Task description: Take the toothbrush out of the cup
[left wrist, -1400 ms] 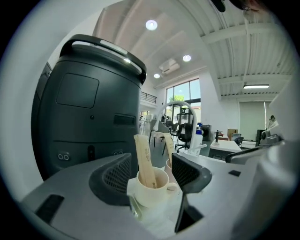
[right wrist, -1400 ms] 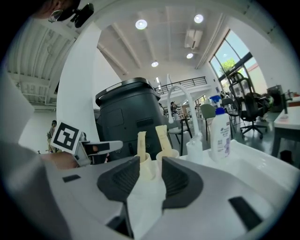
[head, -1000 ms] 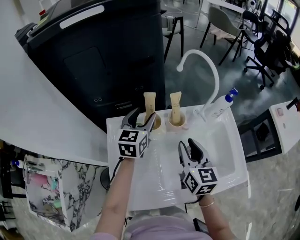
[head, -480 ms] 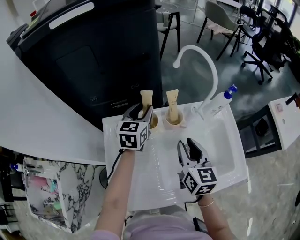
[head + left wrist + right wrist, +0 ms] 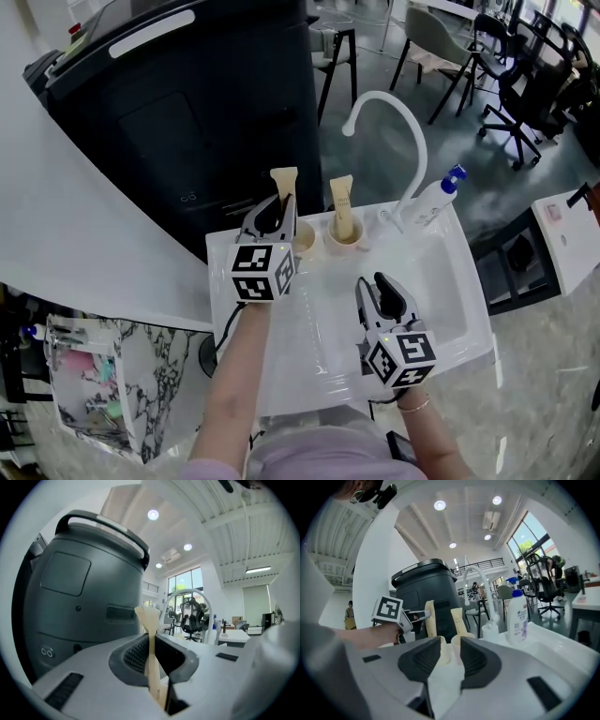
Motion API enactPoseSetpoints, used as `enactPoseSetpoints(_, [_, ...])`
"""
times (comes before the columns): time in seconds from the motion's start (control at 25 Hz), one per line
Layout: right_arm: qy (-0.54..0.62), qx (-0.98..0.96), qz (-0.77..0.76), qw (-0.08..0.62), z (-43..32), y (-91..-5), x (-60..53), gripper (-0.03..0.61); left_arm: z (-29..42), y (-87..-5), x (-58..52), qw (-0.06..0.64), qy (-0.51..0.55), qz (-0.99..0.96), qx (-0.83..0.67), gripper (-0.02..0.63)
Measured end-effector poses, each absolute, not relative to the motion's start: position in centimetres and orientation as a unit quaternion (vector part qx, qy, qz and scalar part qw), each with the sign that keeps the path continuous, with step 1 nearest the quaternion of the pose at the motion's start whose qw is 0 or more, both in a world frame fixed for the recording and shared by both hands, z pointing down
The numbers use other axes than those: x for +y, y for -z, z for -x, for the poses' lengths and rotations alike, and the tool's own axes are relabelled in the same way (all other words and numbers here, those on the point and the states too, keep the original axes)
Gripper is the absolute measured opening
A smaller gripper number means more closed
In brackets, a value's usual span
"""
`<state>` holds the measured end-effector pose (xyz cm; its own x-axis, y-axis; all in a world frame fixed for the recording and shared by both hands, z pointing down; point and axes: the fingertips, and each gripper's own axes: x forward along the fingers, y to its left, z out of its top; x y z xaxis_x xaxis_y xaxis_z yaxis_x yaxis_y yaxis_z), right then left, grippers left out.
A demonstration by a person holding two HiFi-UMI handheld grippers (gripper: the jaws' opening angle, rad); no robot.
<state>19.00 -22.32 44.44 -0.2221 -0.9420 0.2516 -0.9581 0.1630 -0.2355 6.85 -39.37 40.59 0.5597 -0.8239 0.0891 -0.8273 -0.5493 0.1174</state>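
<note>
Two cream cups stand at the back rim of a white sink [image 5: 441, 281], each with a cream toothbrush. My left gripper [image 5: 281, 208] has just been closing and is shut on the left toothbrush [image 5: 283, 180], above the left cup [image 5: 304, 240]. In the left gripper view the pads of that gripper [image 5: 151, 649] press the brush [image 5: 150, 620] upright. Its lower end is hidden. The other toothbrush [image 5: 342, 197] stands in the right cup [image 5: 344, 236]. My right gripper [image 5: 382, 289] hovers open over the basin, and nothing sits between its jaws [image 5: 450, 656].
A white arched faucet [image 5: 398, 112] rises behind the cups, with a pump bottle [image 5: 433, 202] to its right. A large black bin [image 5: 206, 103] stands just behind the sink. Chairs stand farther back; a marble shelf unit [image 5: 94, 384] is at the lower left.
The left gripper's jaws closed around the left toothbrush and rose with it, so the brush head stands higher over its cup. The right gripper stayed put.
</note>
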Motion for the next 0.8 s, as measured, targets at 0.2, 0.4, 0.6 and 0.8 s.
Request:
enactPoseSetpoints(0.2, [-0.167, -0.768, -0.619, 0.015, -18.4, -43.5, -21.6, 0.124, -4.5, -33.9, -36.8, 0.036, 0.067, -0.879, -0.471, 0.029])
enactPoseSetpoints(0.4, [-0.159, -0.781, -0.604, 0.009, -16.9, -42.5, -21.0, 0.123, -0.6, -30.4, -33.9, 0.033, 0.108, -0.869, -0.481, 0.028])
enactPoseSetpoints(0.6, [-0.151, -0.798, -0.583, 0.001, -14.7, -41.4, -20.3, 0.119, 3.2, -30.2, -30.3, 0.033, 0.096, -0.858, -0.504, 0.028])
enactPoseSetpoints(0.8, [-0.148, -0.814, -0.561, -0.001, -12.5, -41.0, -19.6, 0.117, 6.4, -31.9, -26.9, 0.049, 0.08, -0.844, -0.529, 0.026])
